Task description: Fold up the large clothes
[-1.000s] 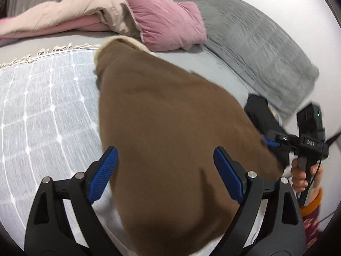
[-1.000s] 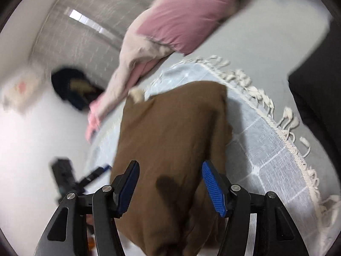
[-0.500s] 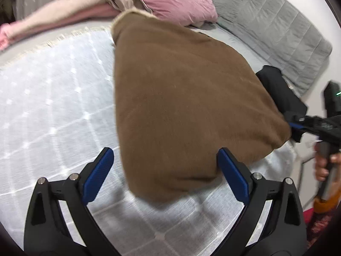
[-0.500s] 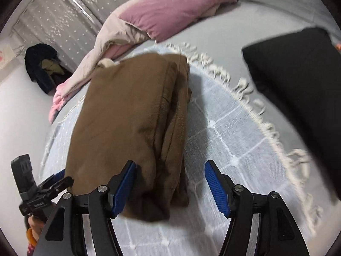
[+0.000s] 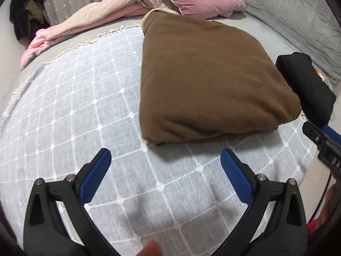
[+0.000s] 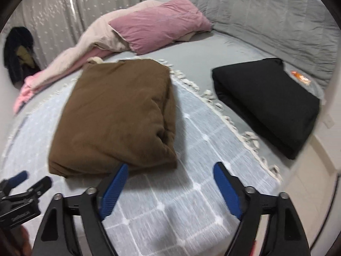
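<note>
A brown garment lies folded into a thick rectangle on a pale grid-patterned blanket on the bed; it also shows in the right wrist view. My left gripper is open and empty, held back from the garment's near edge. My right gripper is open and empty, just in front of the garment's near right corner. Neither touches the cloth. The right gripper's tip shows at the right of the left wrist view, and the left gripper shows at the lower left of the right wrist view.
A folded black garment lies on the grey sheet to the right, past the blanket's fringe. A pink pillow and a beige-pink quilt lie behind. A grey headboard curves at the back right. Dark clothes hang at the far left.
Both grippers have pulled back from the brown garment, which now lies folded flat and free on the blanket. Both stay open.
</note>
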Demonstrator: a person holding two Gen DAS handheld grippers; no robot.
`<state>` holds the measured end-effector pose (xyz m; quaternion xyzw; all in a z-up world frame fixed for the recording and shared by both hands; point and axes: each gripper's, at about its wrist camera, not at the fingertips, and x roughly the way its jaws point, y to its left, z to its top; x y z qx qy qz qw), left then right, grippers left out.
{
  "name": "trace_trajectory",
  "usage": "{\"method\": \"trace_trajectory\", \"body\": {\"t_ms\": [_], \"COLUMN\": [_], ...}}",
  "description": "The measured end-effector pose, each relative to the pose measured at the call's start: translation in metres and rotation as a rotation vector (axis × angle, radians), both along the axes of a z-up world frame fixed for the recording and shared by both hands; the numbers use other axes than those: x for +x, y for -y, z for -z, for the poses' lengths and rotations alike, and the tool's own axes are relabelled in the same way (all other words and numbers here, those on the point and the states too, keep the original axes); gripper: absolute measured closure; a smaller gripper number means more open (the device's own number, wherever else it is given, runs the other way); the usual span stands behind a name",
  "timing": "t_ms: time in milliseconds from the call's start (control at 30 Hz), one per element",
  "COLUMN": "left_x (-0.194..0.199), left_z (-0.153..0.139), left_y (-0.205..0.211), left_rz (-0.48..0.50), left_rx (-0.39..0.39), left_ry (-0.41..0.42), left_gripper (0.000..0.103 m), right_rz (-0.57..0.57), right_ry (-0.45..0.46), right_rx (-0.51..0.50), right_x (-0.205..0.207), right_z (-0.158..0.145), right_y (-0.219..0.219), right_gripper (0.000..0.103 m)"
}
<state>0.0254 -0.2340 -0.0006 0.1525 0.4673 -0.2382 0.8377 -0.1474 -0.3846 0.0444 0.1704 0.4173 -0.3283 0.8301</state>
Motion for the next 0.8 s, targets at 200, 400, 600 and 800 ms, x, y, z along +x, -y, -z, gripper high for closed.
{"method": "trace_trajectory", "body": {"t_ms": [200, 400, 600, 800], "left_x": [-0.012, -0.018, -0.020, -0.019], "left_z": [-0.001, 0.007, 0.013, 0.013], "left_y": [-0.005, -0.007, -0.002, -0.004], "left_rz": [-0.024, -0.038, -0.029, -0.039], "left_rx": [-0.018, -0.014, -0.007, -0.017], "left_ry": [-0.007, -0.011, -0.028, -0.033], "left_gripper": [0.001, 0.001, 0.001, 0.001], "right_rz": [-0.010, -0.004, 0.004, -0.011], "right_ry": [-0.051, -0.067, -0.063, -0.075], "right_rx": [-0.050, -0.045, -0.031, -0.030], "right_x": [0.000, -0.002, -0.002, 0.003], "right_z": [0.010, 0.013, 0.014, 0.017], "right_y": [-0.022, -0.021, -0.022, -0.026], "right_gripper": [0.013, 0.013, 0.013, 0.013]}}
